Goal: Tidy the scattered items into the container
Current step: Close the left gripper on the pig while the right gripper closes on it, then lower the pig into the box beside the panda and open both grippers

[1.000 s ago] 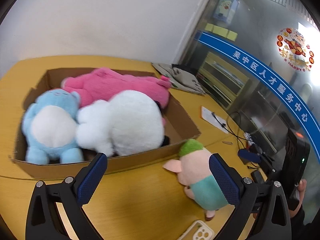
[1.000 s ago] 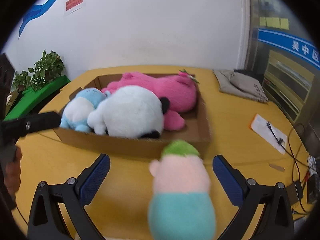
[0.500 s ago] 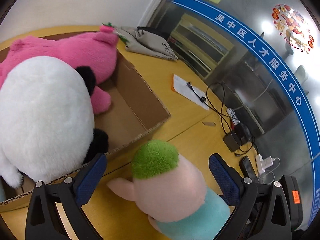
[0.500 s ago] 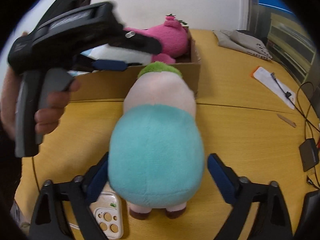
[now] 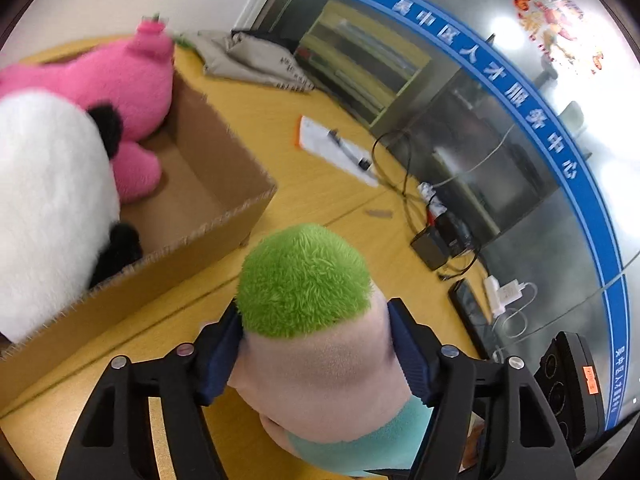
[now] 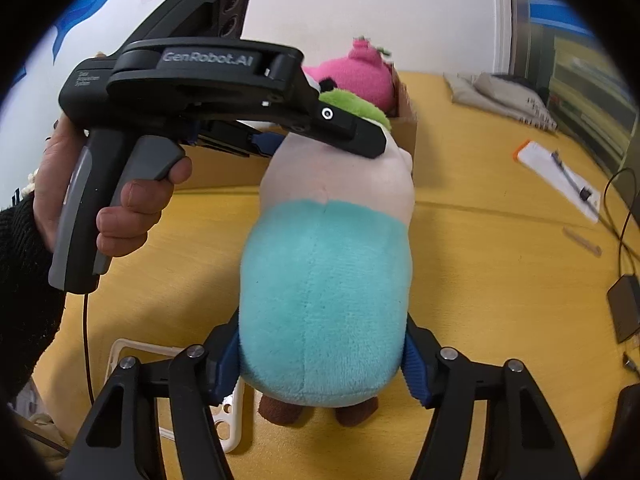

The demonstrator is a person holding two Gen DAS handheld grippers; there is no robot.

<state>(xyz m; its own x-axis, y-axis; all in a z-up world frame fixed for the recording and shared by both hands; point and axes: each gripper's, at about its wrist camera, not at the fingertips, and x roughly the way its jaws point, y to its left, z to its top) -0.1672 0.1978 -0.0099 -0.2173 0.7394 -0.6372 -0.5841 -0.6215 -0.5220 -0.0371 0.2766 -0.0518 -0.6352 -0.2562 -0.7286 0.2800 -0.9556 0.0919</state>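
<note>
The green-haired plush point(image 6: 326, 280) is hiding most of the white tray point(image 6: 230, 412) beneath it. The left gripper point(image 5: 316, 344) is clamping its head, the right gripper point(image 6: 322, 364) its teal body. The cardboard box point(image 5: 224, 216) is holding a pink plush point(image 5: 108, 80) and a white plush point(image 5: 48, 208).

My left wrist camera looks from just behind my left gripper point(image 5: 316, 354), down and forward over the green-haired plush toy point(image 5: 316, 344), which fills the lower centre at very close range. Beyond it, the view faces the near corner of the cardboard box point(image 5: 224, 208) and a glass wall with a blue band point(image 5: 532, 100). My right wrist camera sits low behind my right gripper point(image 6: 322, 364), facing the toy's point(image 6: 326, 300) teal back from equally near, toward the white wall point(image 6: 360, 0). The 2 views share the toy, the box point(image 6: 406, 120), the pink plush point(image 5: 116, 76) point(image 6: 352, 76) and the yellow table point(image 5: 320, 128) point(image 6: 480, 260).
</note>
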